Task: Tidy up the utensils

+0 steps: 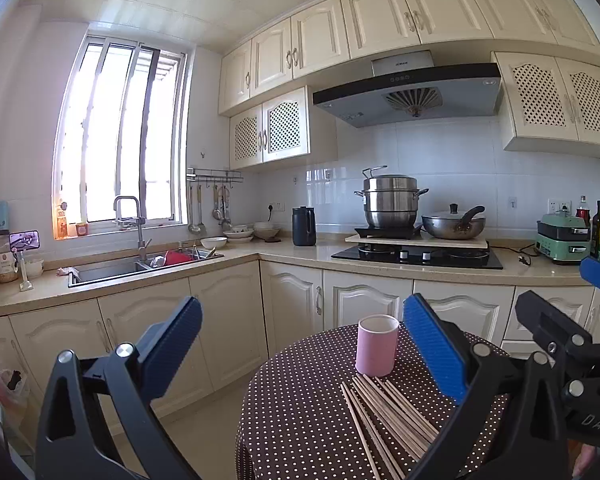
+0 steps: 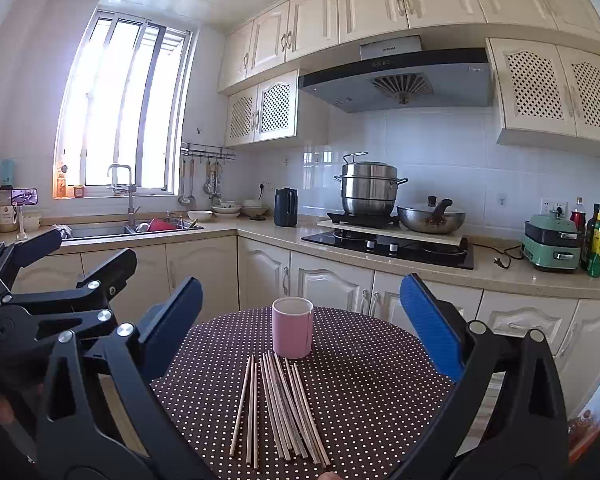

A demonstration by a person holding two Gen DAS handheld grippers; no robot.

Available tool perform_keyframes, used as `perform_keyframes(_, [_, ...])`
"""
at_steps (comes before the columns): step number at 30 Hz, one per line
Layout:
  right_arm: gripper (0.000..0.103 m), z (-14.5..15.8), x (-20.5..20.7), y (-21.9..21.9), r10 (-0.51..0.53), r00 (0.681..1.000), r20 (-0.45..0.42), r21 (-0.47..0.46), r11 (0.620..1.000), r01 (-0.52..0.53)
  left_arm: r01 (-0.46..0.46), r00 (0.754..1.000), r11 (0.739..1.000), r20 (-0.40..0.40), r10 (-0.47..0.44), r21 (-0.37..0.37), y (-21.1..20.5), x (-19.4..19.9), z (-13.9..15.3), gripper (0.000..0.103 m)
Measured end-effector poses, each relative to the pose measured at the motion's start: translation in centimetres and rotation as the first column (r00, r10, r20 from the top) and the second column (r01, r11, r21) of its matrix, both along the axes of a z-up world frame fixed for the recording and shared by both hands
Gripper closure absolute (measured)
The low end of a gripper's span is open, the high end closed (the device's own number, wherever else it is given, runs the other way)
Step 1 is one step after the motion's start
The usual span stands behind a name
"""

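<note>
A home kitchen: sink point(image 1: 112, 270), stove point(image 1: 418, 257), range hood point(image 1: 410, 94), cabinets point(image 1: 320, 40).

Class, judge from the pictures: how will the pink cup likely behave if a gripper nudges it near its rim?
The pink cup stands tall and narrow, so it may tip. It looks empty, probably light. The tablecloth might let it slide.

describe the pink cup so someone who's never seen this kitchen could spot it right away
Look at the round dotted table in front of the counters. The pink cup stands upright there, just behind the loose chopsticks. It is the only upright, pink thing on it.
</note>
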State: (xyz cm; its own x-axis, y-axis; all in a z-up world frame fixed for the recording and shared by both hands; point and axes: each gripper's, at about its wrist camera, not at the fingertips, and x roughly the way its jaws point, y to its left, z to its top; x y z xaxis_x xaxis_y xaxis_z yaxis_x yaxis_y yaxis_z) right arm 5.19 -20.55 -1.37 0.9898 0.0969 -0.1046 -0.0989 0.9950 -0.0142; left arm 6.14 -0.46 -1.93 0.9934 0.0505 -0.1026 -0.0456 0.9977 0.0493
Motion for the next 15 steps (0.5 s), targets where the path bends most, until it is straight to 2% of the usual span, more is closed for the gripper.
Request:
perform_keyframes(6, [0.006, -0.4, 1.5, -0.4, -0.003, 1.000, -0.019, 0.012, 1.000, 0.003, 0.017, 0.998, 1.000, -0.060, -0.019, -0.025, -0.1, 2.1, -0.5, 0.004])
perform_keyframes(15, [0.006, -1.2, 3.5, -1.0, -0.013, 0.999, -0.050, 0.009, 1.000, 0.014, 0.032, 0.993, 0.999, -0.114, -0.034, -0.023, -0.5, 4.6, -1.7, 0.004])
